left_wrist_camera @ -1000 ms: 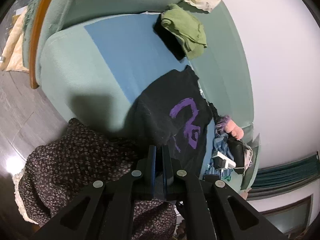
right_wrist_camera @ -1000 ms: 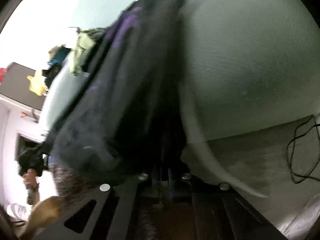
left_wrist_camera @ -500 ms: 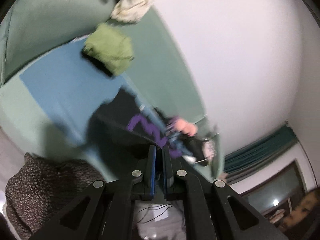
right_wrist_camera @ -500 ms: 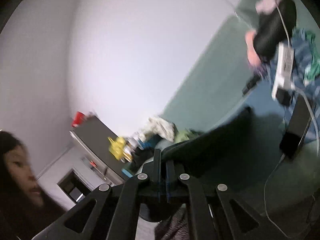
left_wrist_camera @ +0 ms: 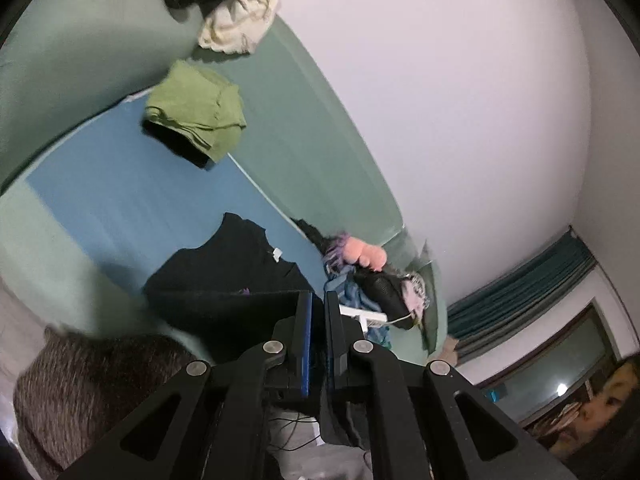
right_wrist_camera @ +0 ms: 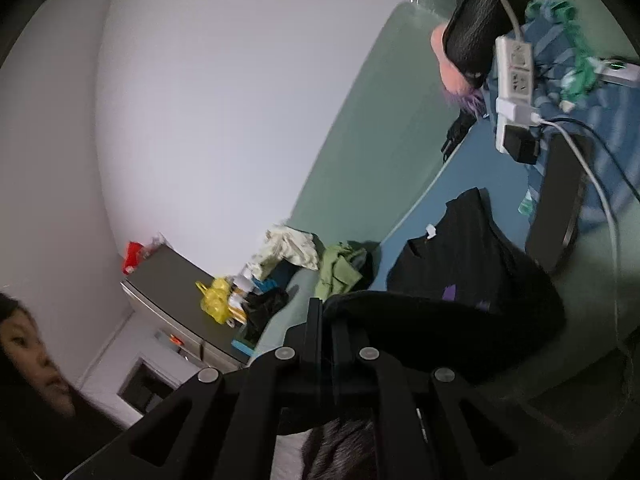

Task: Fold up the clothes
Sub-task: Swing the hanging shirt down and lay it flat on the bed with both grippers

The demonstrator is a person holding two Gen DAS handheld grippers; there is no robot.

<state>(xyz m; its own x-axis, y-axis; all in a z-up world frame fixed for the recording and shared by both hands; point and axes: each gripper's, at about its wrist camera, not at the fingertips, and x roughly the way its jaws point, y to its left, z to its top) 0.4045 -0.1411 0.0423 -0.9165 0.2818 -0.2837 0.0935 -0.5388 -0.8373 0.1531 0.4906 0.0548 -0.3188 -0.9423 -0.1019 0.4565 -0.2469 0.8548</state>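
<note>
A black T-shirt with a purple print [left_wrist_camera: 236, 272] lies on the blue sheet [left_wrist_camera: 132, 200] of a green sofa, back side up with its white neck label showing. Its near hem is lifted and doubled over. My left gripper [left_wrist_camera: 318, 300] is shut on that hem. My right gripper [right_wrist_camera: 326, 308] is shut on the other end of the hem, where the black T-shirt [right_wrist_camera: 460, 276] rolls over the fingers. A strip of purple print shows under the fold in both views.
A folded green garment [left_wrist_camera: 196, 116] lies on a dark one at the far end of the sheet, with a cream cloth [left_wrist_camera: 240, 12] behind. A pink plush toy [left_wrist_camera: 364, 254], blue clothes, a white power strip [right_wrist_camera: 514, 80] and cables lie beside the shirt. A grey cabinet [right_wrist_camera: 176, 292] stands beyond the sofa.
Both grippers have swung up and forward with the shirt's hem, carrying it over the shirt body. The purple print that faced up a second ago is now folded under.
</note>
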